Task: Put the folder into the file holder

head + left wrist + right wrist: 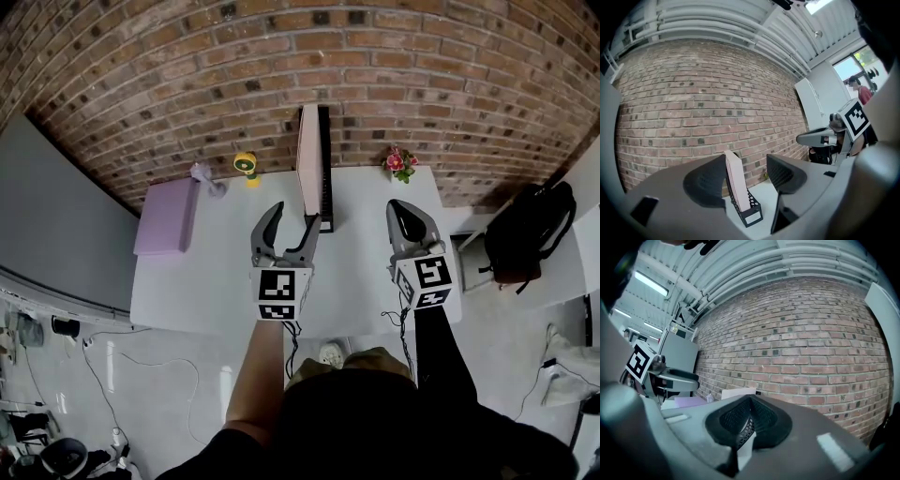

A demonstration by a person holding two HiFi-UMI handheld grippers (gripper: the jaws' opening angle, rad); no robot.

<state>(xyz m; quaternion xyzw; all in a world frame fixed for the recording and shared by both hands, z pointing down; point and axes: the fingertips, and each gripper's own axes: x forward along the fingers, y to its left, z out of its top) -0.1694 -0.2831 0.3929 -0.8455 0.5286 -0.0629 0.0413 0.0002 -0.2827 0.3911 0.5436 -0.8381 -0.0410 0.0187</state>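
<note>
Standing upright, folder [736, 180] (pale pink) occupies holder [751, 214].

Hidden and doubtful, all views

Head view: the left gripper [296, 212] overlaps the near corner of the file holder [324, 169]. The folder [309, 159] has its lower edge down inside the holder, unseen. The near edge of the table [356, 272] is lost behind the person's head [375, 422]. The yellow item [246, 166] and the lilac item [200, 174] at the far edge are too small to name. Right gripper view: the right gripper [750, 404], jaws together, blocks all but the folder's top.
</note>
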